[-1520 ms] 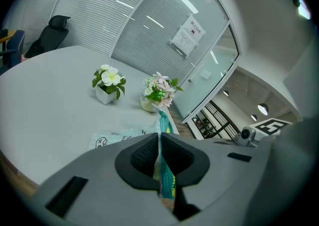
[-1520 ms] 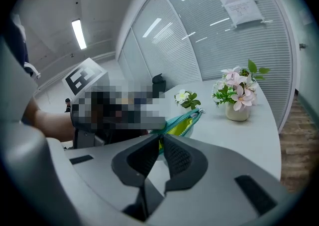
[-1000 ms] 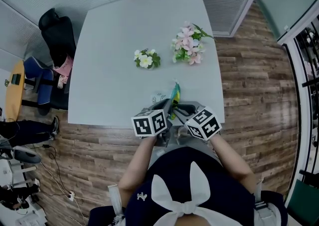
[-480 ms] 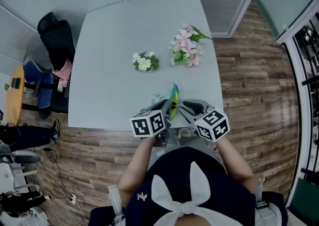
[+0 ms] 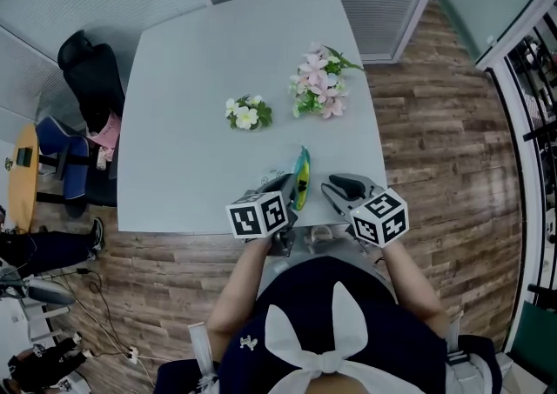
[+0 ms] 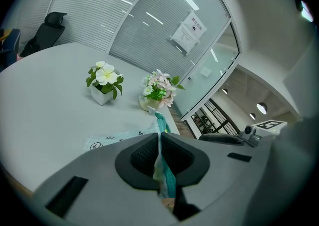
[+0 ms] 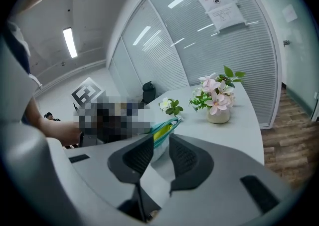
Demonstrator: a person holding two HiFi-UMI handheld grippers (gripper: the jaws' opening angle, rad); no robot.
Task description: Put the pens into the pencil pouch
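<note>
Left gripper pinches the pouch by its rim, upright at the table's 6 o'clock edge. Right gripper, at the pouch's 3 o'clock, has just been opening and is empty. Hold the mouth steady; no pens show.

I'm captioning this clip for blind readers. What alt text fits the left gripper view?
The left gripper is shut on the teal-zipped edge of a pencil pouch at the near side of a pale table. Beyond stand a pot of white flowers and a vase of pink flowers, before a glass wall with blinds.
</note>
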